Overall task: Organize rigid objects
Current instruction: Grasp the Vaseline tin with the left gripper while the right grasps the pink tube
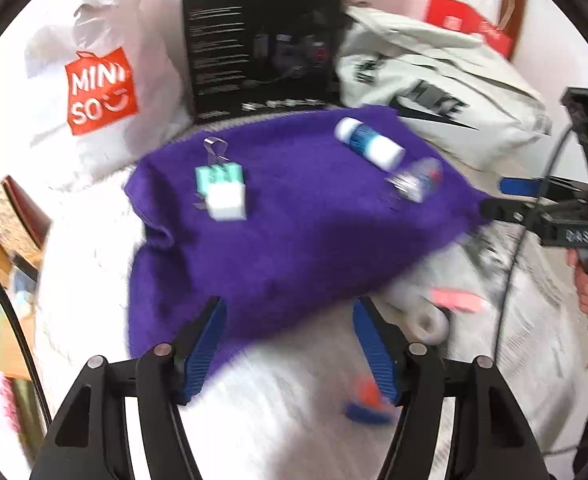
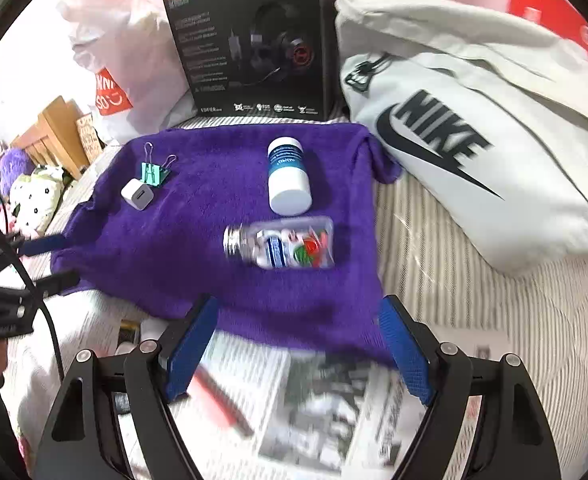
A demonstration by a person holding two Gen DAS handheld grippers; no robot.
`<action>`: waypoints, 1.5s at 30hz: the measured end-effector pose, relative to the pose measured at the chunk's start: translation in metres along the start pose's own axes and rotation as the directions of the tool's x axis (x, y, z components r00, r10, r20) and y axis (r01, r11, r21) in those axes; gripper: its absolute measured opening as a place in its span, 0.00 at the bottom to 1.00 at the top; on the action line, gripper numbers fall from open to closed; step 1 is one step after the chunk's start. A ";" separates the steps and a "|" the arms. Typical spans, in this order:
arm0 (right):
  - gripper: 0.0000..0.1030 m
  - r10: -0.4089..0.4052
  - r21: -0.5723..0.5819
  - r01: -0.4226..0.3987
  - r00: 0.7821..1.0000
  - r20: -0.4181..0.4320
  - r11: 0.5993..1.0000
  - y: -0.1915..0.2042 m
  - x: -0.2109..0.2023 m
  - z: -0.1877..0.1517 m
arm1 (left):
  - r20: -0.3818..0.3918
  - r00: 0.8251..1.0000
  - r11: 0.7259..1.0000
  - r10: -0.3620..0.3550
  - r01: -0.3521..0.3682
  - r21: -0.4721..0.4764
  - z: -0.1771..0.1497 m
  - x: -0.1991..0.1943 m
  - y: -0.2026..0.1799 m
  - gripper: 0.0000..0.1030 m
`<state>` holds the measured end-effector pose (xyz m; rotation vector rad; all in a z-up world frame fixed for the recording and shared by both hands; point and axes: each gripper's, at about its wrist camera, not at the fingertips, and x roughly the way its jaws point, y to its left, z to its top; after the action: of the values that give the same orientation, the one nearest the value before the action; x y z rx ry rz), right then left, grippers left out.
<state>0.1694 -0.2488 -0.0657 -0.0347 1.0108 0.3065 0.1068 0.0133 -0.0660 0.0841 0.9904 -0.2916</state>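
Note:
A purple towel (image 1: 285, 232) (image 2: 197, 240) lies spread on the bed. On it sit a green binder clip (image 1: 218, 172) (image 2: 153, 174), a white charger cube (image 1: 228, 203) (image 2: 137, 195), a white bottle with a blue label (image 1: 370, 144) (image 2: 288, 178) and a clear jar with a metal lid (image 1: 416, 180) (image 2: 281, 243), both on their sides. My left gripper (image 1: 289, 340) (image 2: 53, 260) hovers open over the towel's near edge, with nothing between its blue pads. My right gripper (image 2: 298, 344) (image 1: 498, 198) is open too, empty, at the towel's front right edge.
Newspaper (image 2: 334, 400) covers the bed in front of the towel, with a red pen (image 2: 217, 396), a white roll (image 1: 430, 324), a pink item (image 1: 458, 300) and a blue-orange item (image 1: 368, 400). A black headset box (image 2: 249, 40), a white shopping bag (image 1: 93, 80) and a Nike bag (image 2: 474, 152) stand behind.

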 end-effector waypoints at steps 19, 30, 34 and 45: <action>0.80 0.048 0.086 -0.042 0.997 -0.066 0.995 0.007 -0.018 -0.087 | -0.067 0.997 0.984 -0.041 0.052 0.170 -0.055 0.019 -0.038 0.63; 0.80 0.038 -0.011 -0.039 0.996 -0.083 0.999 0.027 -0.003 -0.083 | -0.081 0.996 0.966 -0.049 0.068 0.248 -0.054 0.026 -0.052 0.37; 0.79 0.025 -0.101 -0.033 0.996 -0.086 0.994 0.040 0.010 -0.078 | -0.079 0.996 0.973 -0.051 0.067 0.222 -0.055 0.024 -0.046 0.37; 0.48 0.050 -0.319 -0.077 0.994 -0.094 0.945 0.065 0.032 -0.067 | -0.065 0.997 0.989 -0.051 0.060 0.139 -0.060 0.020 -0.036 0.37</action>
<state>0.1126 -0.1899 -0.1210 -0.3146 1.0390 0.5316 0.0581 -0.0127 -0.1131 0.1950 1.0337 -0.4121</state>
